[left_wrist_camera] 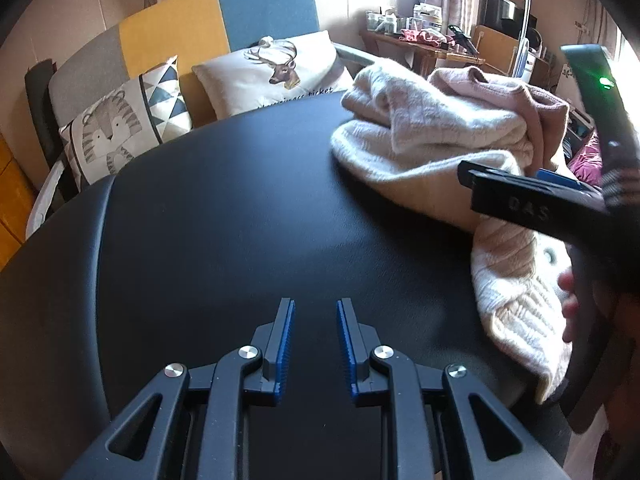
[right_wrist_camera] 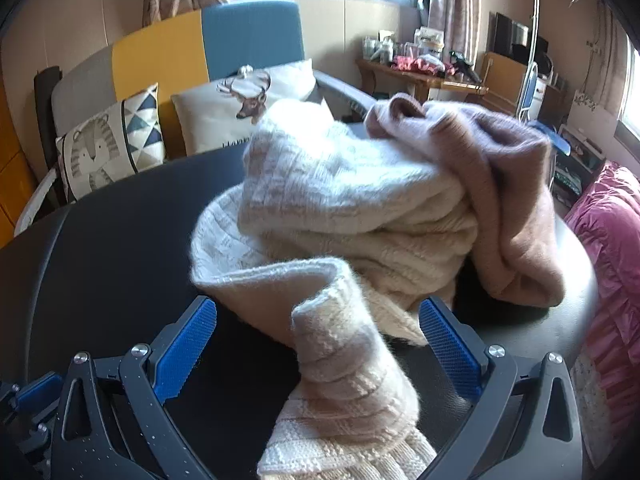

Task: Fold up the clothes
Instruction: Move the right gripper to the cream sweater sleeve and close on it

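A crumpled cream knit sweater [right_wrist_camera: 340, 208] lies heaped on the black table [right_wrist_camera: 120, 248], with a dusty-pink garment [right_wrist_camera: 500, 184] bunched against its right side. My right gripper [right_wrist_camera: 316, 308] is wide open, and a ribbed cream fold runs between its blue pads [right_wrist_camera: 188, 340] without being pinched. In the left wrist view the cream sweater [left_wrist_camera: 420, 136] and the pink garment [left_wrist_camera: 524, 96] sit at the far right. My left gripper [left_wrist_camera: 316, 308] hovers over bare table [left_wrist_camera: 240, 200], its jaws a little apart and holding nothing. The right gripper's black fingers [left_wrist_camera: 504, 200] reach into the pile from the right.
A sofa with a tiger cushion [left_wrist_camera: 120, 128] and a deer cushion [left_wrist_camera: 276, 72] stands behind the table. A cluttered wooden side table [left_wrist_camera: 424, 44] is at the back right. Pink ruffled bedding [right_wrist_camera: 612, 264] lies beyond the table's right edge. A hand [left_wrist_camera: 570, 304] holds the right gripper.
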### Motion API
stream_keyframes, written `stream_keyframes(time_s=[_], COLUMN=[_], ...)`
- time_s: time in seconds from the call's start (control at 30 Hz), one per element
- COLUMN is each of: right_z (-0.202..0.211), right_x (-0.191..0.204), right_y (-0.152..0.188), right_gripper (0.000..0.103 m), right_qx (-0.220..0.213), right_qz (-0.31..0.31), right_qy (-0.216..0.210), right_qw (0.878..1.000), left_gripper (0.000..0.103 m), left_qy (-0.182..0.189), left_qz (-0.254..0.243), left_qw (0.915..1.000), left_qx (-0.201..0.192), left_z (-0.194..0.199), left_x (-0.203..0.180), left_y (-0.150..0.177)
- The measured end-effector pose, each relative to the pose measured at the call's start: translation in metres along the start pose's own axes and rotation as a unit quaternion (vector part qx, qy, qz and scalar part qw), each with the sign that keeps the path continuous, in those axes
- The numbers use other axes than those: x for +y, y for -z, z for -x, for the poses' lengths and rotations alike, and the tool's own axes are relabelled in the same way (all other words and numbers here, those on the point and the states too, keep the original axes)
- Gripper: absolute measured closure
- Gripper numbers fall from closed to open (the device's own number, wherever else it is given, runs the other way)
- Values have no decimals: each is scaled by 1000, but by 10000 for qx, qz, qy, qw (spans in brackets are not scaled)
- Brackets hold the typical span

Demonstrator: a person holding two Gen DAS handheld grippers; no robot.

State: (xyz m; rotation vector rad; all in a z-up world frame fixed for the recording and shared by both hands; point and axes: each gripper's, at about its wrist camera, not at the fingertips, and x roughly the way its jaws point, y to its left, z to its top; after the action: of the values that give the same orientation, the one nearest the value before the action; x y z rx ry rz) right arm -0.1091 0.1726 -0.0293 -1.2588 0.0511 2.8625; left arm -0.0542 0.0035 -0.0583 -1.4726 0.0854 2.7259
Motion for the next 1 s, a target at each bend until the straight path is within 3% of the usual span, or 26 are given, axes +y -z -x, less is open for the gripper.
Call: stream_keyframes(time_s=[0.3,0.47,0.67,0.7,0.73,0.8,0.87,1.0], right_z=[-24,-37,-51,-52,-53,-55,-55,-49], right_x=[-8,-18,-12,-12,-11,-13,-17,-28], right_y=[-3,-1,-1,-1,-2,-2,-2,-4], right_gripper=[0,0,1,12,31,45,54,82], right_qx=[-15,76,242,236,239,284,313,330], right_qz=[-170,-350,-19,11,39,9,-91,-450], right_qy=[8,-212,-189,-114,-6,137,7,-469], right_qw=[9999,9991,9995,9997,9997,9995,9995,9973], left_gripper=[82,82,82,82,82,82,82,82], left_qy=[-65,-92,-95,-96,-103,-79,-49,18], left_qz=[94,153,110,106,102,142,188,322], left_qw=[9999,9998,9999,9999,9999,9999,9998,9995], left_qx=[83,-5,19,13,7,2,-3,19], left_z=[-7,-7,-6,-6,-5,-6,-6,-7], left_x=[12,16,16,17,18,21,23,31], left_y=[11,10,10,10,11,12,14,17])
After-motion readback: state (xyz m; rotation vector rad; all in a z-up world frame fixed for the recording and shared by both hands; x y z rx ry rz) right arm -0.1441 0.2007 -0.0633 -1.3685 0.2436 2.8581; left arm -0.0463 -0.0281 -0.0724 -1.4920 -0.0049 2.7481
